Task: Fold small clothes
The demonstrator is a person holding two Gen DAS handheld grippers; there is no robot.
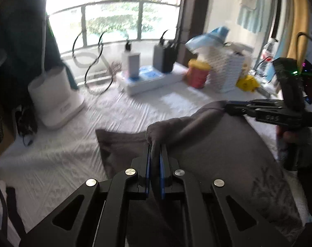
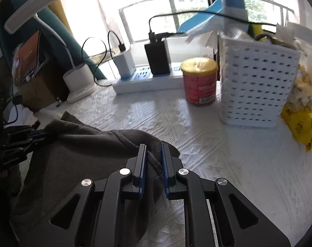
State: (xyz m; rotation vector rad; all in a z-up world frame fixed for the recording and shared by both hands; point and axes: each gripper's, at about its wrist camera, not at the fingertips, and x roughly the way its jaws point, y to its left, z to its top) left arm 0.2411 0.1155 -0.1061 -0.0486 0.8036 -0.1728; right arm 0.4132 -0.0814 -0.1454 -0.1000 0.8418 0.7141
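Observation:
A dark grey garment (image 1: 217,154) lies on the white textured tablecloth (image 1: 63,154), its far edge lifted off the cloth. My left gripper (image 1: 156,146) is shut on a bunched corner of that edge. At the right of the left wrist view, my right gripper (image 1: 228,106) pinches the other corner, with a hand on its handle. In the right wrist view the garment (image 2: 83,148) hangs between both grippers. There my right gripper (image 2: 153,147) has a thick fold pressed between its blue pads, and my left gripper (image 2: 40,133) holds the cloth at the far left.
Along the far side by the window stand a white lamp base (image 2: 79,84), a power strip (image 2: 147,80) with chargers and cables, a red can with a yellow lid (image 2: 199,80), a white perforated basket (image 2: 256,82) and a yellow bag (image 2: 304,127). A cardboard box (image 2: 40,90) sits at the left.

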